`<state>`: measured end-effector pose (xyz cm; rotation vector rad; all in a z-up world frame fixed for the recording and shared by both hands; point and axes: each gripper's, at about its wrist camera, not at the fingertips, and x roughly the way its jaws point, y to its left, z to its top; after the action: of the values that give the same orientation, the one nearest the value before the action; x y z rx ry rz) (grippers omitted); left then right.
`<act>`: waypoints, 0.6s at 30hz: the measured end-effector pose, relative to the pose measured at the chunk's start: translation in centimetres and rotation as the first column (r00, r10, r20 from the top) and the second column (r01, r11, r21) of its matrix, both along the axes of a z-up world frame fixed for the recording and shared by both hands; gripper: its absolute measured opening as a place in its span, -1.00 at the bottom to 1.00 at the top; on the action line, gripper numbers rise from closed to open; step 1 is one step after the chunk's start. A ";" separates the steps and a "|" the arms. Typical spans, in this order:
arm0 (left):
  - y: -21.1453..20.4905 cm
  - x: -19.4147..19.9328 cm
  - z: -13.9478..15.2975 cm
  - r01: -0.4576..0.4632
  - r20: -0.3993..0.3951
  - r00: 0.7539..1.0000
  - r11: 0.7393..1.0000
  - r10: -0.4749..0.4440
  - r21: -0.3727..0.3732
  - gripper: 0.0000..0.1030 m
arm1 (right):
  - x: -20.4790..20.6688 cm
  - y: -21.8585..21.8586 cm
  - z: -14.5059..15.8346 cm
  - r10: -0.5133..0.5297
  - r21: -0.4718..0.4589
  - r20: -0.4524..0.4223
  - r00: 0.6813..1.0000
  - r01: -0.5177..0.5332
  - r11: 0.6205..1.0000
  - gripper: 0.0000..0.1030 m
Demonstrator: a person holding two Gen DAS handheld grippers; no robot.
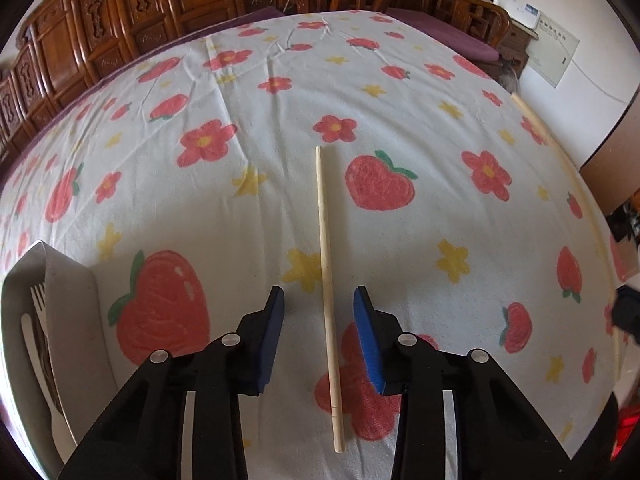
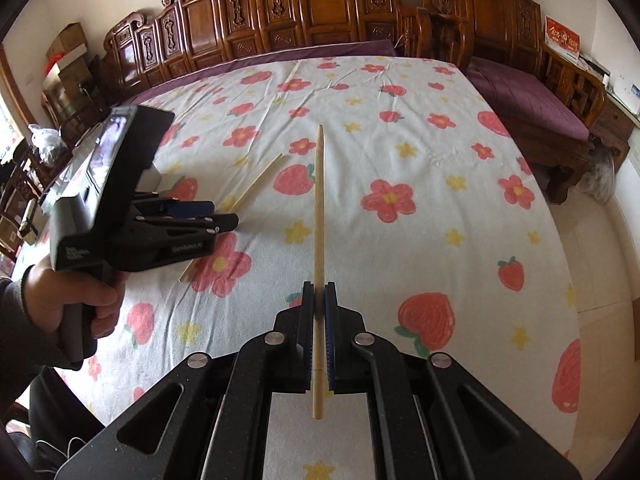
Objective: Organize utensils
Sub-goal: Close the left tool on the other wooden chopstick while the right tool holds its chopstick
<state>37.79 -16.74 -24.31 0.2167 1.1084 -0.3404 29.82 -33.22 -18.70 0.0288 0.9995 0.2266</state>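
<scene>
left gripper: jaws apart, straddling chopstick flat on floral cloth, pads not touching. right gripper clamped on 2nd chopstick. risk: thin stick may roll/pivot if pads close off-centre; box w/ fork at left.

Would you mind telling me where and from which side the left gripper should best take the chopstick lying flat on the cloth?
Probably the chopstick's thicker near part, from straight above. It lies flat on the cloth, lengthwise between the left gripper's open fingers, so the pads can close across its width.
</scene>
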 end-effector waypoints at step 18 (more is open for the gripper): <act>3.7 -5.1 4.2 0.006 0.010 1.000 0.998 -0.005 -0.069 -0.92 | -1.9 2.7 2.7 0.017 0.000 0.050 0.999 -0.017 1.000 -0.88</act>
<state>32.69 -13.01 -20.06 0.1599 1.0847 -0.3814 27.94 -30.53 -15.96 0.0152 0.9505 0.2420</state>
